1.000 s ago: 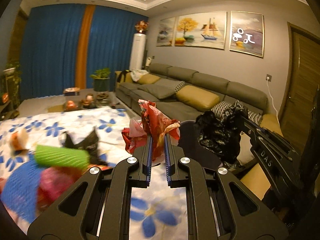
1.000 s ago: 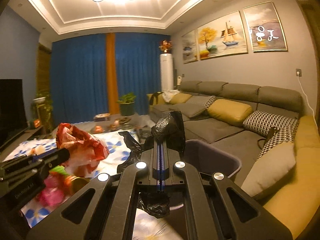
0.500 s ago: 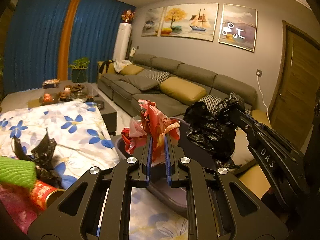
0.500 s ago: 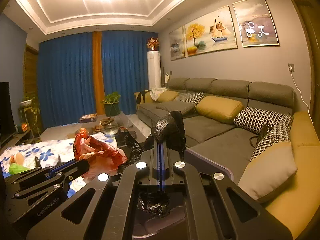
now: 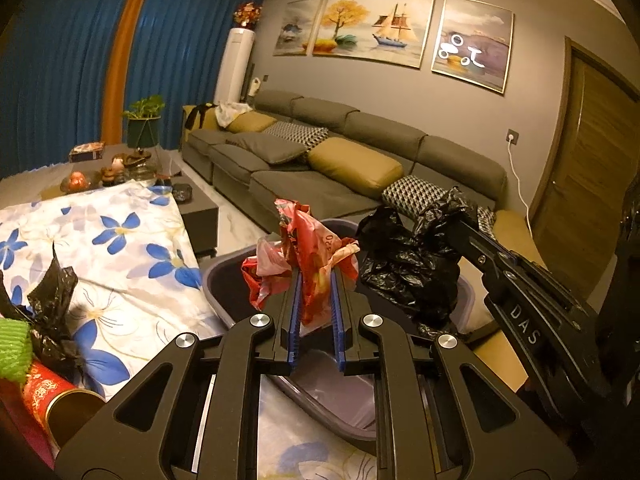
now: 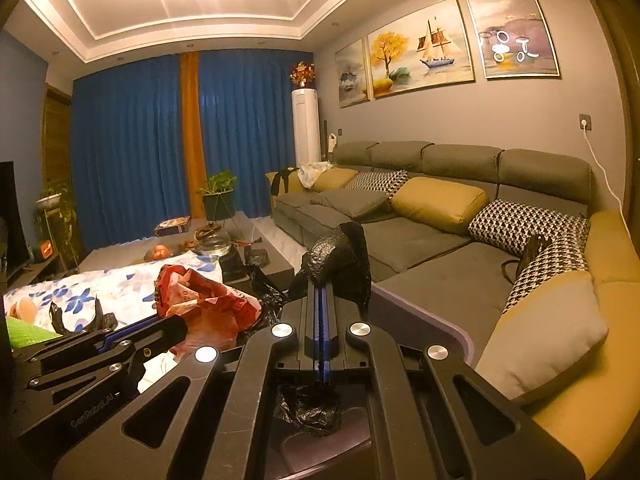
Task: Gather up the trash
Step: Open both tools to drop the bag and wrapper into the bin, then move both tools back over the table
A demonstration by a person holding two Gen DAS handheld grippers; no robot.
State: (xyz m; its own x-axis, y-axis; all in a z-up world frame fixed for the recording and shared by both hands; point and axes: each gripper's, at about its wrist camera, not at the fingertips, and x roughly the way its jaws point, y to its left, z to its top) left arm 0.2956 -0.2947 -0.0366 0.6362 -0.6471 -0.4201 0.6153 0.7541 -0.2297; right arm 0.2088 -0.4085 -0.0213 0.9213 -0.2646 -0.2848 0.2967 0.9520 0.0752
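My left gripper (image 5: 315, 280) is shut on a crumpled red plastic bag (image 5: 308, 248) and holds it above the purple bin (image 5: 224, 280). My right gripper (image 6: 320, 292) is shut on a black plastic bag (image 6: 340, 264), also above the bin (image 6: 432, 320). In the left wrist view the black bag (image 5: 408, 264) hangs from the right gripper just right of the red bag. In the right wrist view the red bag (image 6: 200, 300) shows at the left.
A table with a blue-flowered cloth (image 5: 120, 240) holds a black bag scrap (image 5: 52, 308), a green roll (image 5: 12, 344) and a red can (image 5: 52, 404). A grey sofa (image 5: 340, 168) with cushions runs behind the bin.
Both grippers have moved right, off the table and over the bin, each still holding its bag.
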